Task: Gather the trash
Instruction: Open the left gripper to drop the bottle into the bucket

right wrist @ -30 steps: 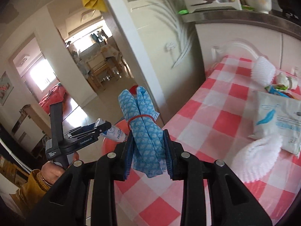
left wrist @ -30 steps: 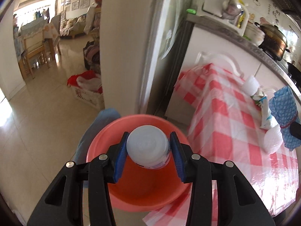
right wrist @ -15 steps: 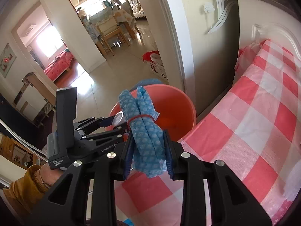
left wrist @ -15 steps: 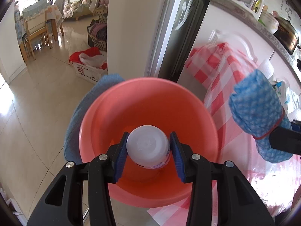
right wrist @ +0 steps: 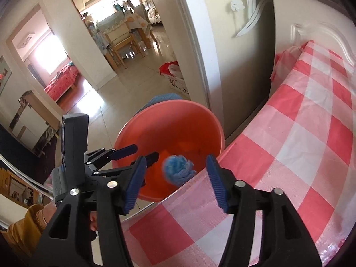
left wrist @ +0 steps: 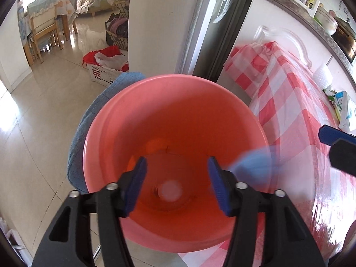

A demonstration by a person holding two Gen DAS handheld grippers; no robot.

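Note:
A coral-red plastic bucket (left wrist: pixel 178 93) stands on the floor beside a table with a red-checked cloth (left wrist: pixel 296 102); it also shows in the right wrist view (right wrist: pixel 169 111). My left gripper (left wrist: pixel 176 187) is open above it, and a white bottle (left wrist: pixel 170 190) lies blurred at the bucket's bottom. My right gripper (right wrist: pixel 175 180) is open over the table edge. A blue cloth bundle (right wrist: pixel 179 170) falls, blurred, into the bucket, also seen in the left wrist view (left wrist: pixel 253 162). The left gripper also shows in the right wrist view (right wrist: pixel 133 153).
A blue cushion (left wrist: pixel 104 102) lies under the bucket. A white basket with red cloth (left wrist: pixel 106 66) stands on the tiled floor by a wall corner. Wrappers and a white foam piece (left wrist: pixel 340 104) lie far on the table. A counter with pots runs behind.
Both grippers have opened. The white bottle dropped from my left gripper into the bucket. The blue cloth bundle left my right gripper and is falling into the bucket.

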